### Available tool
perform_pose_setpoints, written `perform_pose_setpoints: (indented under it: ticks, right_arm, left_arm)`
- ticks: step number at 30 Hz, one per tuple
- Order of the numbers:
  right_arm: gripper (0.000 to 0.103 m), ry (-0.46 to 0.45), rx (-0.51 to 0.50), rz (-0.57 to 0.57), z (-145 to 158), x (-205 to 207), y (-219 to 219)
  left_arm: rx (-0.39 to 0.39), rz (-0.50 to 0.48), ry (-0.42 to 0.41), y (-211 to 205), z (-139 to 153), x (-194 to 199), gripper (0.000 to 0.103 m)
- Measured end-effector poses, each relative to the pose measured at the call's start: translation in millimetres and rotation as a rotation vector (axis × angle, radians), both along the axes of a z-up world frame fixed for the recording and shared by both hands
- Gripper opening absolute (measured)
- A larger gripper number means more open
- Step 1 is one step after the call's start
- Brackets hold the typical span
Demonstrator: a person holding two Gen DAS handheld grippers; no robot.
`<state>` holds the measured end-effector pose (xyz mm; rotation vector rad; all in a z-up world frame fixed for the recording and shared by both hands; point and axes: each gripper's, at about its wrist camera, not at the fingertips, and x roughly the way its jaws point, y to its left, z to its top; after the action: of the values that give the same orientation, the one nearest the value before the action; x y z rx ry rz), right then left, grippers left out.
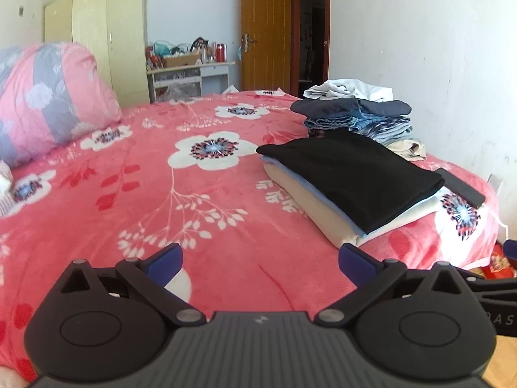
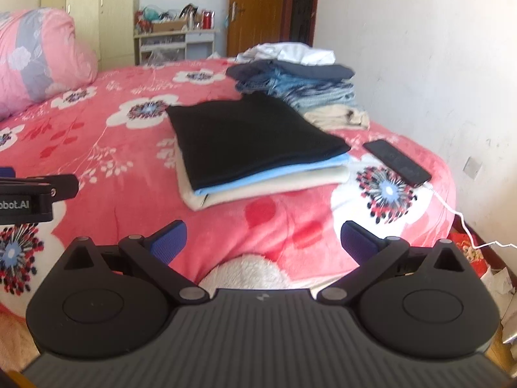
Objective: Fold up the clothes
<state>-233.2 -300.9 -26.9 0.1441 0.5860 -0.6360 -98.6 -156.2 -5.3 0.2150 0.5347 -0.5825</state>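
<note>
Folded clothes stack (image 2: 258,161) on bed beyond both released grippers, left gripper (image 1: 260,263), right gripper (image 2: 263,242).

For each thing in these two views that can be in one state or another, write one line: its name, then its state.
left gripper: open, empty
right gripper: open, empty
black garment: folded flat, top of a neat stack
blue garment: folded, under the black one
cream garment: folded, bottom of the stack
far clothes pile: loosely heaped, white top piece crumpled
phone: screen dark, white cable at its near end
door: open
</note>
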Motion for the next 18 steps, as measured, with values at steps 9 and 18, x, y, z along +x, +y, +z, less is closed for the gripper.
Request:
perform_pose_setpoints:
  ticks: [9, 18]
  right_arm:
    - [0.102, 0.02, 0.01, -0.05, -8.3, -2.1, -6.9]
    - [0.102, 0.019, 0.026, -0.061, -11.2, -1.6, -11.4]
  left_arm:
    - [0.029, 0.017, 0.029, -7.4, -5.8, -2.4, 0.103]
    - [0.053, 0.031, 0.029, -6.6, -8.3, -3.9, 0.103]
